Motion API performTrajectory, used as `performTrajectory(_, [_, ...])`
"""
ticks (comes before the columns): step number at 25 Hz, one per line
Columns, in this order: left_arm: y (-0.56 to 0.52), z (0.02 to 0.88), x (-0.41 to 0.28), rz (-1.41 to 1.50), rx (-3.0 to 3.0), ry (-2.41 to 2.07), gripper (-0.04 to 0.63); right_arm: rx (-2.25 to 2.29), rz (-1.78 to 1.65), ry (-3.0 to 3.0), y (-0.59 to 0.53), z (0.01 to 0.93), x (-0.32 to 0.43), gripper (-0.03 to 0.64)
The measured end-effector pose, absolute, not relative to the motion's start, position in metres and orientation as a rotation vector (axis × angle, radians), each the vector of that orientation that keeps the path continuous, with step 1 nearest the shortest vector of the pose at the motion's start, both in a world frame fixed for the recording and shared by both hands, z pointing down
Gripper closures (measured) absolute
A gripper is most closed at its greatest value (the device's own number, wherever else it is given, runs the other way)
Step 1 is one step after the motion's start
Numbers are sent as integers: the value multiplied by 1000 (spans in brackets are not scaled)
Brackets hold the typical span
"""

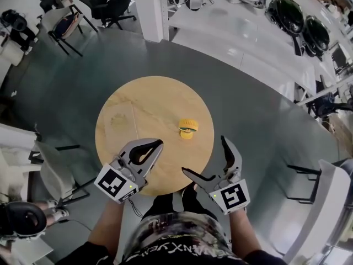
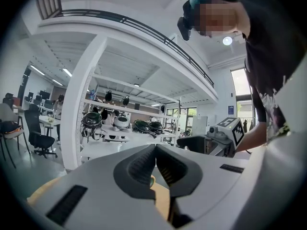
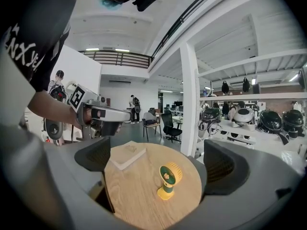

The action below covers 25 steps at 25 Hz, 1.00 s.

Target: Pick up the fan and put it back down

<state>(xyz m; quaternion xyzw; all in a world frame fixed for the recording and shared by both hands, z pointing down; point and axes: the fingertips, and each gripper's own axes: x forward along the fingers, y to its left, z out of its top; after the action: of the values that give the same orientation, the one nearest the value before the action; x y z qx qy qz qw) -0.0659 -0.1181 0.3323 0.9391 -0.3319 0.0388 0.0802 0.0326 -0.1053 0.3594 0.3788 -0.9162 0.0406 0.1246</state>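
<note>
**Left gripper** (image 1: 159, 143): grey plastic body with a black-and-white marker cube at the rear. The jaws are together, their dark ribbed pads meeting edge to edge with nothing between them. It is held over the near left edge of the surface and touches nothing there.

**Right gripper** (image 1: 204, 155): same make, with a marker cube at the rear. The jaws are spread wide and empty; the ribbed pads (image 3: 98, 155) face each other across the gap. It is held at the near right edge of the surface, well apart from the fan, which its own view shows between the two jaws but farther off.

**Fan** (image 1: 188, 128): small desk model with a yellow plastic housing and foot, a round head and a dark green front grille with a pale centre. It stands upright on the surface, right of centre, free of both grippers.

**Surface** (image 1: 154, 104): round top of pale wood with visible grain and a matte finish.

**Slab** (image 3: 127, 155): flat, rectangular and light-coloured. It lies on the left half of the surface, apart from the fan.

**Floor** (image 1: 248, 120): dark grey and smooth, with a slight sheen.
</note>
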Motion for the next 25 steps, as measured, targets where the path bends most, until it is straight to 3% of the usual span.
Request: performTrajectory(25, [-142, 469, -58, 132, 2765, -1058, 575, 1070, 191, -2664, -132, 506, 31, 31])
